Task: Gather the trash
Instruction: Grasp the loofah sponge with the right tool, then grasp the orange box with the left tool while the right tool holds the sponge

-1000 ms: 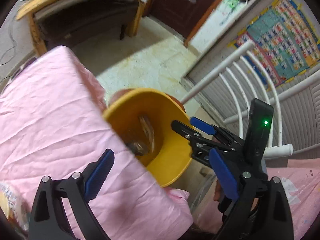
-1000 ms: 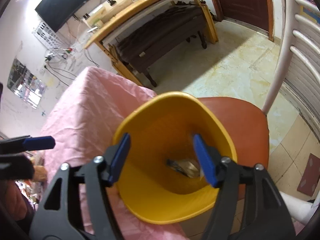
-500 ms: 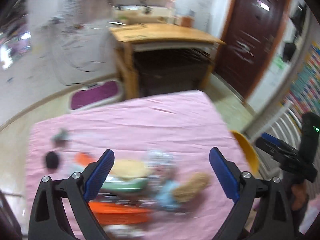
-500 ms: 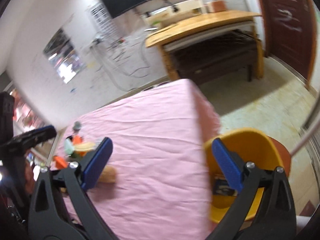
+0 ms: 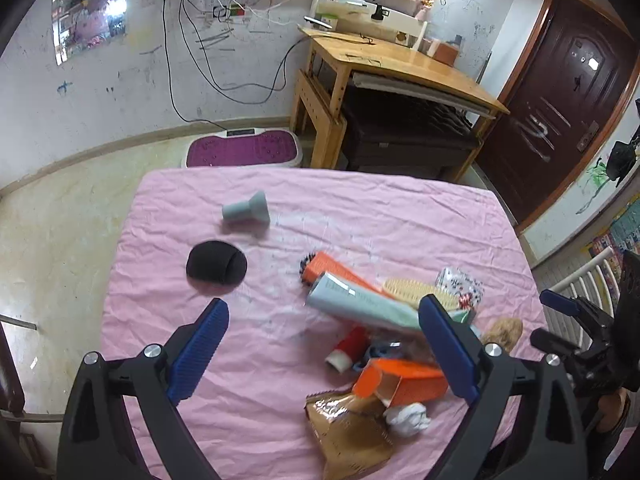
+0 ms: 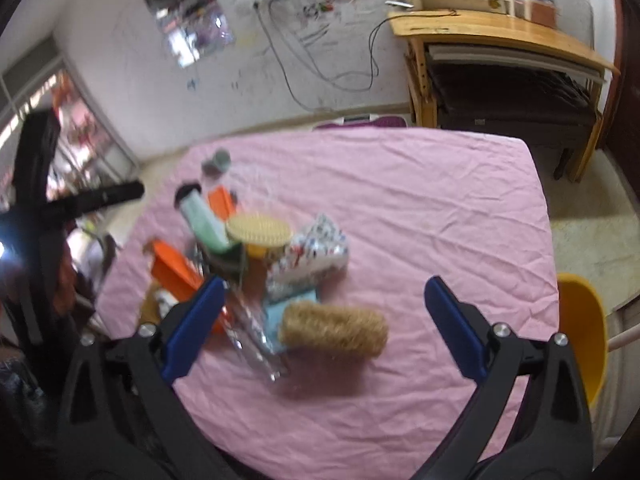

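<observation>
Your left gripper (image 5: 324, 354) has its blue fingers (image 5: 198, 346) spread wide with nothing between them, and your right gripper (image 6: 326, 326) is spread wide in the same way, also holding nothing. Both hang above the table with the pink cloth (image 5: 360, 216).

The cloth covers the whole top and it is wrinkled. Behind the table you see a wooden desk (image 5: 400, 64) against the wall and a dark brown door (image 5: 560, 120) to the right. The yellow bin (image 6: 580, 328) stands beside the right edge of the table, lower than the top, and only a part of it shows in the right view.

The trash lies in one pile on the near right part of the cloth. In this pile you have an orange box (image 5: 400, 380), open at one end, a pale green tube (image 5: 360, 296) lying across the pile, and a brown foil wrapper (image 5: 348, 436) at the near edge. A crumpled white paper (image 5: 408, 418) touches the wrapper and the box. A tan bristly roller (image 6: 334, 330) lies on the right side of the pile, between your right fingers in the right view.

Well apart from the pile, on the far left, lie a black round pad (image 5: 216, 266) and a grey funnel-shaped piece (image 5: 246, 212).
</observation>
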### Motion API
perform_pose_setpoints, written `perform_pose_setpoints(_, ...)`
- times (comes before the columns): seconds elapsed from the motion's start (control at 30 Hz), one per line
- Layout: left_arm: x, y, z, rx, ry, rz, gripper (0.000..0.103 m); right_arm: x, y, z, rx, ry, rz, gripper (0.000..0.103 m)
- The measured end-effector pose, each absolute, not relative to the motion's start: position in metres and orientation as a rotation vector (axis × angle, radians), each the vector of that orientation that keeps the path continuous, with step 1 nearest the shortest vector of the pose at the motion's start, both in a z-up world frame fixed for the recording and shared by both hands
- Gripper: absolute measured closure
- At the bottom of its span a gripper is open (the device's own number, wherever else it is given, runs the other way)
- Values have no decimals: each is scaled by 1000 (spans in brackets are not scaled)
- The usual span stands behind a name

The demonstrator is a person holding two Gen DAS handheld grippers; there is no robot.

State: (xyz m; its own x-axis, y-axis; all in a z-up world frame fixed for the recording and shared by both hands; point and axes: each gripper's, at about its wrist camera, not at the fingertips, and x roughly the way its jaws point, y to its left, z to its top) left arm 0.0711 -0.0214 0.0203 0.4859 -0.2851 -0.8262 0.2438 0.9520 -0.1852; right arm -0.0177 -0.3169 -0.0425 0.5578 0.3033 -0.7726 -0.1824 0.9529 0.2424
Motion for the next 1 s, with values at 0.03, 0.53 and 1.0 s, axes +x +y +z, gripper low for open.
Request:
perform_pose_setpoints(0.03, 68, -19, 16, -51, 1027, -334, 12, -21, -313, -47, 109, 954, 276, 7)
perform_pose_setpoints(0.53, 42, -34, -30, -251, 1255, -572, 12, -9, -330, -91, 227, 1017, 258, 41)
perform_pose_setpoints(1.0, 39, -54, -28, -241, 1241, -473, 36, -22, -346, -79, 280, 928, 302, 41)
